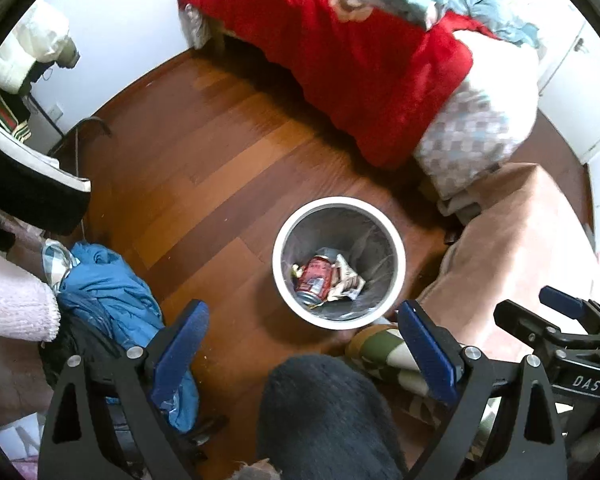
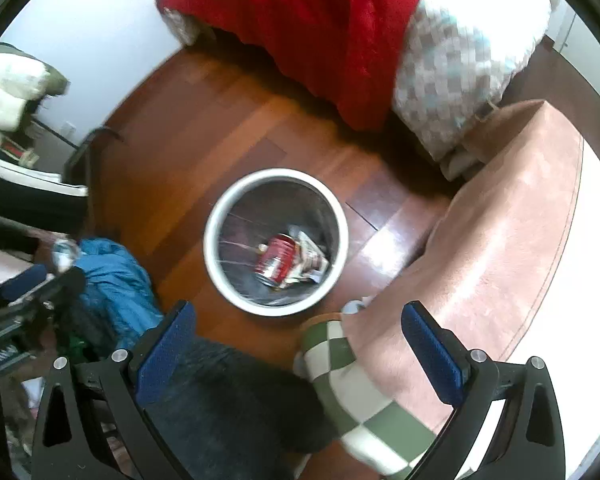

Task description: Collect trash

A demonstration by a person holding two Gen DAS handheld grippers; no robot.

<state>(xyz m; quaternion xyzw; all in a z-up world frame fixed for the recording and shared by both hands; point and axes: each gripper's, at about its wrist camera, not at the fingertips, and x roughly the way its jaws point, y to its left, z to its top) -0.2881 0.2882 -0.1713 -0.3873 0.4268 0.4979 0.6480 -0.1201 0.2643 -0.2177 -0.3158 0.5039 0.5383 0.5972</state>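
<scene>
1. Left tool (image 1: 304, 344) and right tool (image 2: 298, 340): both spread wide, holding nothing.
2. Bin (image 1: 396, 240), on the floor just ahead of both tools, holds a red can (image 1: 314, 278) and crumpled paper (image 1: 348, 280).
3. Step, as judged: between pickups; next move calls for finding loose trash elsewhere.
</scene>
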